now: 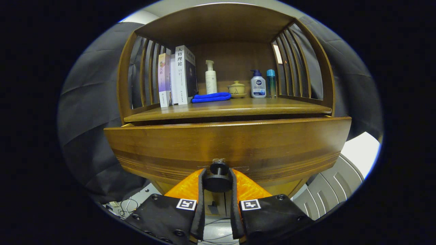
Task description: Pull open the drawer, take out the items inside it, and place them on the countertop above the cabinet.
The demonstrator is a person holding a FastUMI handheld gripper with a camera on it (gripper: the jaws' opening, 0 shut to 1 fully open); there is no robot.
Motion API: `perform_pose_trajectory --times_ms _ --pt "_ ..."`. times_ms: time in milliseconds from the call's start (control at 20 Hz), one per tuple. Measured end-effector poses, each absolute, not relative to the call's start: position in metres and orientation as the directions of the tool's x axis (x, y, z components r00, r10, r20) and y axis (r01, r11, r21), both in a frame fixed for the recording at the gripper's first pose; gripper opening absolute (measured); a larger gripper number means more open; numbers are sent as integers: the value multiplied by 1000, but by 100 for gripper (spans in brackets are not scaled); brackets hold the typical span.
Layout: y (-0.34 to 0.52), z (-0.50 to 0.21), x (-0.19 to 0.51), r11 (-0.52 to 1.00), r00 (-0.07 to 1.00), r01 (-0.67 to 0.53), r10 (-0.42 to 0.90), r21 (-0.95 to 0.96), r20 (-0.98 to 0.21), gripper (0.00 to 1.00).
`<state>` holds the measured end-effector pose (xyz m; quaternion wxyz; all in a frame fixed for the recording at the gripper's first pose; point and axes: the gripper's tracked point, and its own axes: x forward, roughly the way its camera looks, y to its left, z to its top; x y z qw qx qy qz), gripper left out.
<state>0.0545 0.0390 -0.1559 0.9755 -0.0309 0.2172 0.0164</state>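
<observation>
The tongs (218,182) are closed down to a narrow gap and clenched on the round dark knob (218,177) of the drawer (228,146); both fingers (201,200) press against the knob's sides, one on each side of it. The knob sits at the middle of the drawer's lower front edge.

The drawer belongs to a wooden cabinet (226,68) and stands pulled a little way out: its front panel is forward of the surface (224,110) above it, with a dark slit between the panel's top edge and the surface's front edge. What lies inside the drawer cannot be seen from this low angle.

On the surface, inside an alcove with slatted sides, stand several things. At the left, a few upright books (177,78) lean together. Just beside them lies a folded blue cloth (211,97). Behind the cloth stands a white pump bottle (211,79). To the right of it sits a small lidded ceramic cup (236,89), then a white bottle with a blue pump (258,85), and touching or just beside that, a slim teal bottle (271,83).
</observation>
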Motion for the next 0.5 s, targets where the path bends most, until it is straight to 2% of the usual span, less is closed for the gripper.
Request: perform_pose_trajectory --times_ms 500 --pt "40 -158 6 994 883 -86 45 -67 -468 33"
